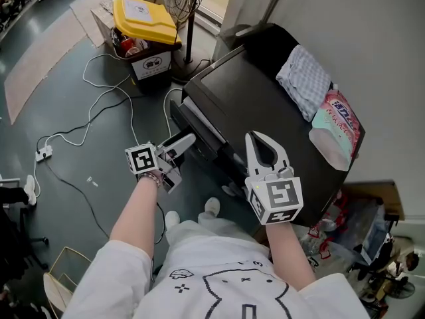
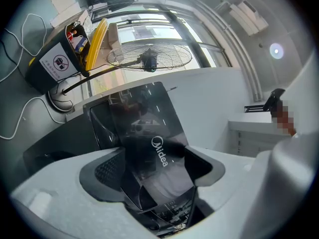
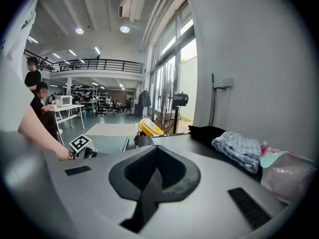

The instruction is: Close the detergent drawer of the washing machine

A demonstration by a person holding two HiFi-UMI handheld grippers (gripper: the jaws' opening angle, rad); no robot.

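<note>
The black washing machine (image 1: 265, 118) stands against the wall, seen from above. Its detergent drawer (image 1: 199, 130) sticks out of the front top edge. In the left gripper view the drawer's glossy black front (image 2: 159, 148) carries a brand name. My left gripper (image 1: 178, 157) is open at that front, and the panel (image 2: 164, 133) fills the gap between the two dark pads (image 2: 102, 173). I cannot tell if the pads touch it. My right gripper (image 1: 255, 137) hovers over the machine's top (image 3: 199, 143), shut (image 3: 154, 156) and holding nothing.
A checked cloth (image 1: 304, 80) and a pink detergent bag (image 1: 339, 125) lie on the machine's top. A yellow-lidded bin (image 1: 143, 22) and a standing fan (image 2: 149, 58) are beyond the machine. White cables (image 1: 99, 105) trail over the floor. People (image 3: 35, 98) stand far off.
</note>
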